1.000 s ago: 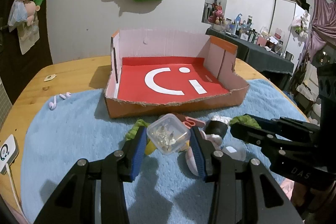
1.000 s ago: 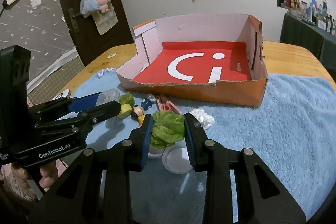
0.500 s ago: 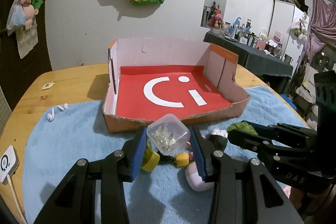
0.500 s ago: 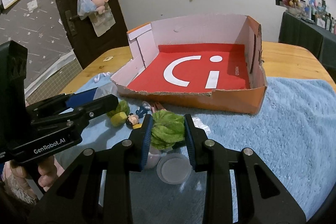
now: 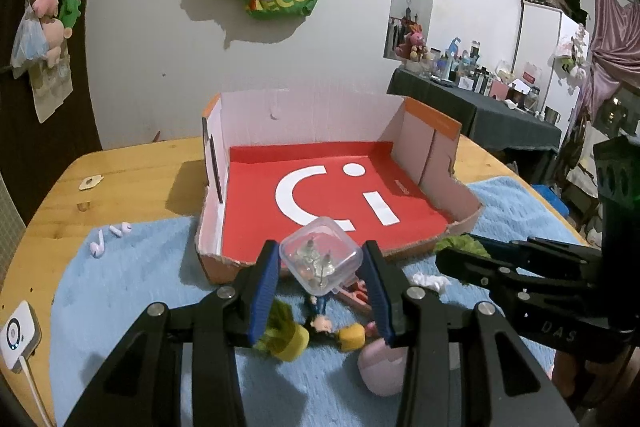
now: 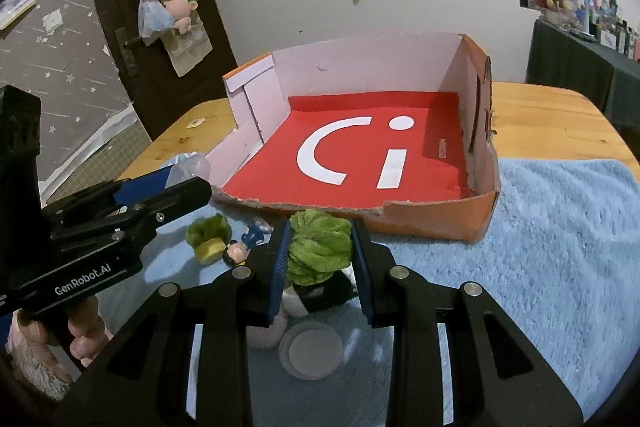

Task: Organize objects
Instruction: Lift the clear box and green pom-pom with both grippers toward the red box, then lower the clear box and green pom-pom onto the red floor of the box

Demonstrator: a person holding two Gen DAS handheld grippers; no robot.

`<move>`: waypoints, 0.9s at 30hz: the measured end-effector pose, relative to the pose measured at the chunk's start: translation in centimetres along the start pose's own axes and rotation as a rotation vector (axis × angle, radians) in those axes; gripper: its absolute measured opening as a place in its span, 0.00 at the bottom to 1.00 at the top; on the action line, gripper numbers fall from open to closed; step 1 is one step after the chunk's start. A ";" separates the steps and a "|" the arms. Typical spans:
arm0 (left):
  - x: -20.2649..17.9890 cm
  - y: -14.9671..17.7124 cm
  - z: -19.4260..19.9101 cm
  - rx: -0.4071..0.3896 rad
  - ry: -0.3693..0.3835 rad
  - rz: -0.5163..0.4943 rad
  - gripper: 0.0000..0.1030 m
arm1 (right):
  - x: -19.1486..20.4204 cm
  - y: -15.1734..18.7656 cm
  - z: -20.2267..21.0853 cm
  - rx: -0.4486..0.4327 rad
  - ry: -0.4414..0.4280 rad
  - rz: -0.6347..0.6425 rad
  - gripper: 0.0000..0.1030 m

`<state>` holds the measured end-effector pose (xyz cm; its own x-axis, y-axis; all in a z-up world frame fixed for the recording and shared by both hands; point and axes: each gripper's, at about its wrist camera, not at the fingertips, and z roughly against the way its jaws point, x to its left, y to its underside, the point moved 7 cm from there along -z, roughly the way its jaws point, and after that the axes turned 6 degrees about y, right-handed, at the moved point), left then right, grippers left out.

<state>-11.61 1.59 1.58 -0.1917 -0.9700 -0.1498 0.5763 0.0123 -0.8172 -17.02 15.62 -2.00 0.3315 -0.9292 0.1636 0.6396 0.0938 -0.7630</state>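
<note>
Right now we have something in each hand. Our left gripper (image 5: pixel 320 263) is closed on a small clear box (image 5: pixel 321 261) with metal bits inside, held lifted above the blue towel (image 5: pixel 132 267). Our right gripper (image 6: pixel 320 251) is closed on a green leafy toy (image 6: pixel 320 247), which fills the gap between the blue pads.

Both loads sit just short of the torn front edge of the cardboard tray (image 5: pixel 432 131), whose red floor lies straight ahead of both grippers and looks bare. The tray's long side runs across our view, so the way in is forward over the low front wall, not from the side.

From the left wrist view the clear box already overlaps the front lip, so we judge the left hand slightly nearer to dropping its load. The right one sits at the lip, towards the tray's right half.

Left on the towel below us are a small figure (image 5: pixel 320 323), a green and yellow toy (image 5: pixel 286 335), a pink case (image 5: pixel 380 367) and a round lid (image 6: pixel 312 353). Earbuds (image 5: pixel 108 239) lie apart to the left.
</note>
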 end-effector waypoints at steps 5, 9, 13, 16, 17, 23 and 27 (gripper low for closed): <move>0.2 -0.6 -0.5 -0.003 -0.005 0.002 0.43 | -0.3 -0.4 -0.5 0.007 -0.005 -0.003 0.28; 0.2 -1.0 -1.0 0.001 -0.008 -0.003 0.43 | -0.6 -0.7 -0.9 0.015 -0.005 -0.007 0.28; 0.3 -1.3 -1.6 0.009 -0.008 -0.005 0.43 | -0.9 -1.1 -1.4 0.019 -0.002 -0.013 0.28; 0.5 -1.5 -2.1 0.017 -0.008 -0.003 0.43 | -1.0 -1.5 -1.6 0.016 0.002 -0.010 0.28; 0.5 -1.6 -2.3 0.019 -0.010 -0.002 0.43 | -1.0 -1.7 -1.7 0.015 0.003 -0.010 0.28; 0.8 -2.2 -2.8 0.016 -0.012 -0.004 0.43 | -1.3 -2.5 -2.0 0.010 0.005 -0.007 0.28; 0.8 -3.0 -3.3 0.016 -0.014 -0.011 0.43 | -1.4 -3.4 -2.2 0.003 0.016 -0.003 0.28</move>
<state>-16.16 1.54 2.08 -0.1871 -0.9733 -0.1333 0.5867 -0.0019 -0.8098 -21.19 15.76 -1.00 0.3189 -0.9349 0.1558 0.6422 0.0923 -0.7609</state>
